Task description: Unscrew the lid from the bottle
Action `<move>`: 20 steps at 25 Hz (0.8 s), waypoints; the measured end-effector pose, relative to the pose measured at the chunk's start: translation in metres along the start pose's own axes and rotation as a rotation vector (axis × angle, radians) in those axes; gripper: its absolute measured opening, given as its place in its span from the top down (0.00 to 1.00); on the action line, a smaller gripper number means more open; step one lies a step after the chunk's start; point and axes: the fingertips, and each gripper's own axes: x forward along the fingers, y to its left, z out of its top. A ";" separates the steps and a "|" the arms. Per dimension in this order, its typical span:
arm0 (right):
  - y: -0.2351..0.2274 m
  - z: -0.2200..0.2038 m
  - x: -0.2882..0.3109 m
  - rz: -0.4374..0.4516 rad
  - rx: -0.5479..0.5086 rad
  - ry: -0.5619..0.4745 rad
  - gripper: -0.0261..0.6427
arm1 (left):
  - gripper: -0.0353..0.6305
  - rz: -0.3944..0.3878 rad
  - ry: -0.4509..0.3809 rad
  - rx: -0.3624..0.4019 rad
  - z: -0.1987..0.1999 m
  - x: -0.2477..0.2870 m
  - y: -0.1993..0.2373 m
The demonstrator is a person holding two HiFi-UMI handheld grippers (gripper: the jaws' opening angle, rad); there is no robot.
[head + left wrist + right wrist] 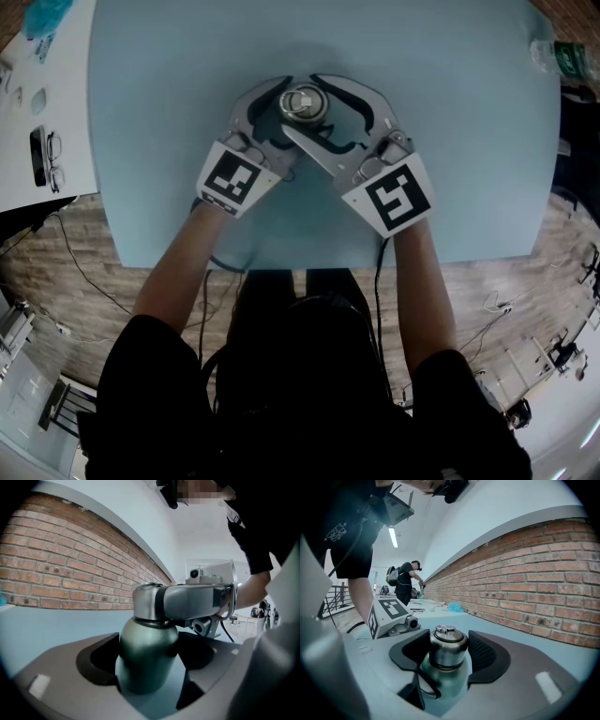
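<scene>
Bottle (140,641), dark green metal, stands upright near the middle of a pale blue table (450,141), held from two sides at once. The left gripper (150,667) pinches the rounded body, its dark pads against the metal below the shoulder. The right gripper (446,656) comes in higher from the opposite side and clamps the steel lid (448,645), a ribbed pad on one side and a smooth pad on the other. The lid looks fully seated, with no gap showing at the neck, so the unscrewing seems to be at its start. For a clean turn, the left gripper probably needs to hold the body firm and motionless while the right one rolls the lid about the bottle's upright axis, keeping level and not pulling upward until the threads let go. One wrist roll is unlikely to free it, so expect to release, reset and grip again. A thin dark loop (423,681) hanging under the lid near one pad could snag. Further out, the person's forearms reach in from the near table edge, and a brick wall (543,573) runs behind.
</scene>
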 end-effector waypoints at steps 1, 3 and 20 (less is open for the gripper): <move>0.000 0.000 0.000 0.003 0.000 0.000 0.57 | 0.38 -0.003 0.000 0.001 0.000 0.000 0.000; 0.001 -0.001 -0.001 0.010 0.001 -0.005 0.57 | 0.38 -0.009 0.002 0.003 -0.001 0.000 -0.001; 0.001 0.001 -0.001 0.052 -0.009 -0.013 0.57 | 0.38 -0.033 -0.002 0.010 0.002 0.000 -0.001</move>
